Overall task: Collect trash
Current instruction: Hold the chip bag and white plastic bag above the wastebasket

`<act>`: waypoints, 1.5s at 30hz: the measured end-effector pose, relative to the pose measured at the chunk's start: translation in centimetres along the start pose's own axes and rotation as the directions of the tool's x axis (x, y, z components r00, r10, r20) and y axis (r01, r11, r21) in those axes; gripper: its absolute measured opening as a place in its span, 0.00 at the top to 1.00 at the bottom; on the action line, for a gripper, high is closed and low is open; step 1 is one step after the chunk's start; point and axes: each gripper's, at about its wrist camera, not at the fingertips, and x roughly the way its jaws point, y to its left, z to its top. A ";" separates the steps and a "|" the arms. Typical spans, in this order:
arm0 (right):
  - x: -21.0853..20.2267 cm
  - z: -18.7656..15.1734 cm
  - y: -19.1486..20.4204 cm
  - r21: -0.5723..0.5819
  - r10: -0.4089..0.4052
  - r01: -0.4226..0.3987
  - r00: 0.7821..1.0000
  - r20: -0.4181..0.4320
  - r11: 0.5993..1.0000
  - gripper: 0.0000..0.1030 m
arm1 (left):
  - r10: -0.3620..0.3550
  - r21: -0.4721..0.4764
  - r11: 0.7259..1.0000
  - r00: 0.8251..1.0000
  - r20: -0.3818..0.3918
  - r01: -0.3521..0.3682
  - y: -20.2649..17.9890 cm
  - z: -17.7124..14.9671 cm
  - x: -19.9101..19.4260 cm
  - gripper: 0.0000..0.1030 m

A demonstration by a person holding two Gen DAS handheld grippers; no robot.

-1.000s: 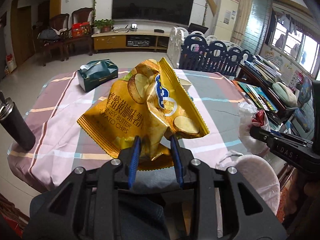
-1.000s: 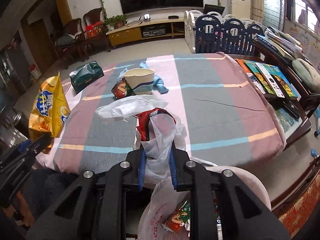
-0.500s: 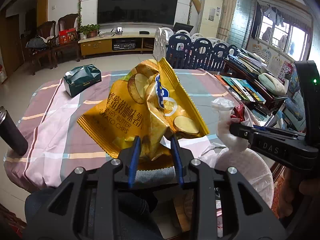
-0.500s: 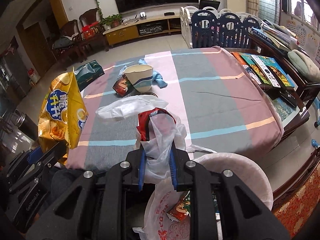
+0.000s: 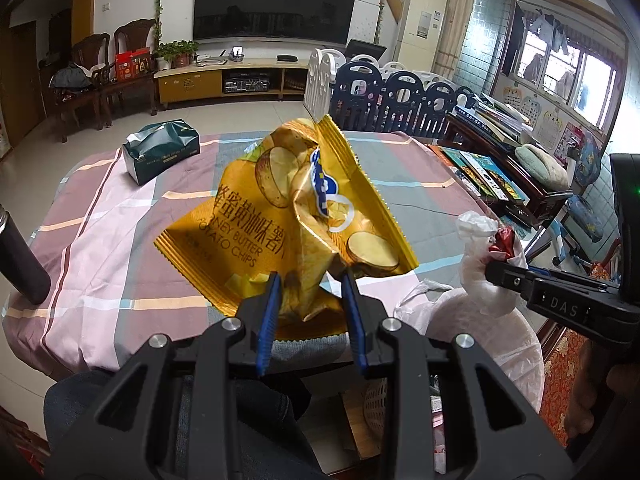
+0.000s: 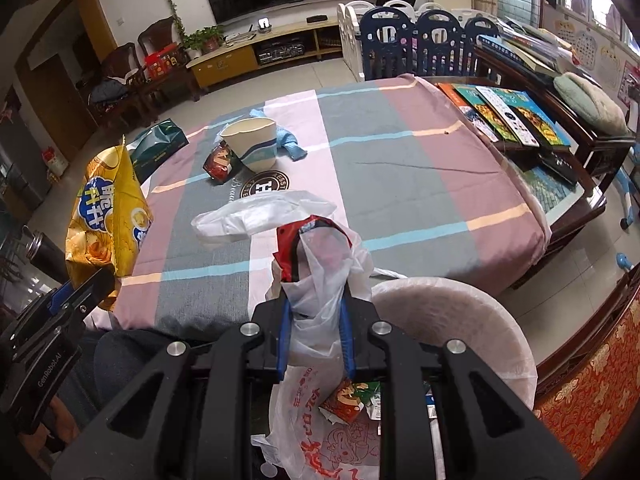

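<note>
While the left fingers (image 5: pixel 310 286) pinch a chip bag (image 5: pixel 288 216), the right fingers (image 6: pixel 316 308) clamp a plastic bag (image 6: pixel 320 280).

My right claw (image 6: pixel 314 312) clamps a crumpled clear plastic bag with red wrapper (image 6: pixel 320 276) above the round white-lined bin (image 6: pixel 472 312). Left claw (image 6: pixel 76 292) grips a yellow chip bag (image 6: pixel 110 216) beside the striped tabletop (image 6: pixel 400 168).

Bin (image 6: pixel 460 320) mouth partly free (bag (image 6: pixel 320 288) seemingly overhanging); cup (image 6: pixel 252 142) blocks mid-table.
</note>
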 end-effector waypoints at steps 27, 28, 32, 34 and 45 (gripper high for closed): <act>0.9 -1.4 -0.2 0.009 0.009 -0.009 0.999 -0.032 1.000 0.79 | -0.009 0.018 1.000 1.000 -0.017 0.010 -0.2 -0.2 0.6 0.69; 0.9 -1.5 -0.2 0.008 0.009 -0.009 0.999 -0.033 1.000 0.79 | -0.009 0.018 1.000 1.000 -0.017 0.010 -0.2 -0.2 0.6 0.69; 1.0 -1.6 -0.2 0.008 0.011 -0.010 0.999 -0.036 1.000 0.79 | -0.008 0.018 1.000 1.000 -0.017 0.009 -0.2 -0.2 0.6 0.69; 1.1 -1.6 -0.2 0.008 0.012 -0.012 0.999 -0.039 1.000 0.79 | -0.008 0.018 1.000 1.000 -0.018 0.009 -0.2 -0.2 0.6 0.69; 1.2 -1.9 -0.1 0.006 0.011 -0.011 0.999 -0.047 1.000 0.79 | -0.009 0.018 1.000 1.000 -0.018 0.009 -0.2 -0.3 0.6 0.69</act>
